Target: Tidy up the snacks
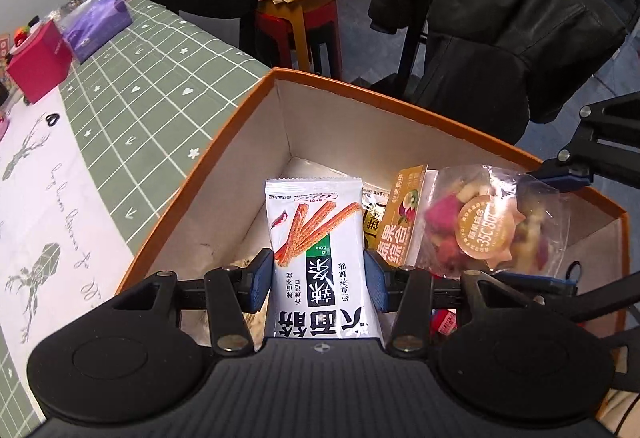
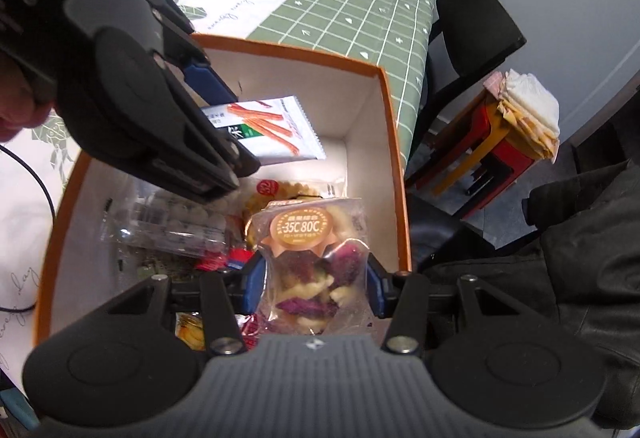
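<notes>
White packet (image 1: 320, 262) between left jaws; fruit bag (image 2: 316, 270) between right jaws.

- My left gripper (image 1: 320, 284) is matte black plastic, with two round disc housings flanking a ribbed dark-grey body.
- Its fingers (image 1: 258, 280) carry blue pads, and silver screw heads mark the linkage pivots.
- A small white cross mark sits at the centre of the ribbed body's front edge.
- My right gripper (image 2: 316, 288) is built the same: black linkages, blue pads, silver screws.
- A bit of my skin shows at the right wrist view's left edge, beside a thin black cable.
</notes>
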`<state>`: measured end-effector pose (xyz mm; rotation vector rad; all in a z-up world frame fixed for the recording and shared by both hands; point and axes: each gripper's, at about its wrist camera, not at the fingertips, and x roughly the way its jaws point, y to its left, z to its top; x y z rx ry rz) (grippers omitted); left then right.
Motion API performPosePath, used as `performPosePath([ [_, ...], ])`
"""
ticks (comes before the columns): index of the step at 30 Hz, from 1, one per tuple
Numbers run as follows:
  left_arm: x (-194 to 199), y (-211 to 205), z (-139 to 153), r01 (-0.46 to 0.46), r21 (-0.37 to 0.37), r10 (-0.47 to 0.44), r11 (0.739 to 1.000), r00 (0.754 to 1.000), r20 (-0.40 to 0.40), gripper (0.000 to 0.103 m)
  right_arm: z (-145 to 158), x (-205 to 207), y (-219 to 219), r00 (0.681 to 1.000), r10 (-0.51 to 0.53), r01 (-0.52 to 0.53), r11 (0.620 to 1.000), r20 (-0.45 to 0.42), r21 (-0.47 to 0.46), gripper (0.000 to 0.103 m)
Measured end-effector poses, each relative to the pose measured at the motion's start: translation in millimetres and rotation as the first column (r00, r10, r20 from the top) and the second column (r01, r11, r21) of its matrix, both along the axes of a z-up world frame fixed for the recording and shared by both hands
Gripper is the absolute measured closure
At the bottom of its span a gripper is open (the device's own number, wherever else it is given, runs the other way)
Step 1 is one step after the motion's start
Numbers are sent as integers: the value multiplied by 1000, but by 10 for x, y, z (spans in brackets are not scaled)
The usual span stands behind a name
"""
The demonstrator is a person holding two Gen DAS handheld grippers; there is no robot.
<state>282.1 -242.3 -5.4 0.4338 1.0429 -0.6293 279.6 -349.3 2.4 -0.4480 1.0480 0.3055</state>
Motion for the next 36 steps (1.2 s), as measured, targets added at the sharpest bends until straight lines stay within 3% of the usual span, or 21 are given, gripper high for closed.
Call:
performPosePath([
  [13, 120, -182, -336, 9, 62, -10, 998, 1000, 1, 47, -167, 90, -19, 999, 16, -17, 999, -31, -27, 50],
  [17, 146, -177, -352, 9, 58, -8, 998, 1000, -12, 40, -180, 109, -5, 999, 18, -20, 999, -41, -39, 49],
  [21, 153, -143, -346, 3, 39, -2, 999, 999, -32, 31, -193, 127, 26, 999, 17, -19, 998, -41, -64, 40],
  [23, 155, -122, -342, -1, 26, 2, 1000, 999, -47, 21, -205, 132, 37, 999, 20, -24, 997, -49, -69, 37],
  [24, 156, -121, -341, -2, 25, 3, 1000, 999, -53, 20, -207, 123, 45, 998, 27, -31, 997, -55, -67, 30],
  [25, 148, -124, -335, 0, 29, 1, 1000, 999, -51, 19, -206, 114, 56, 998, 33, -37, 997, -56, -69, 21],
  [27, 122, -124, -309, 10, 36, -8, 999, 999, -40, 19, -195, 87, 79, 998, 42, -46, 996, -51, -74, 17],
  [36, -43, 14, 3, 11, 15, -11, 1000, 1000, -18, 19, -20, -24, 141, 999, 26, -29, 996, -33, -90, 8],
])
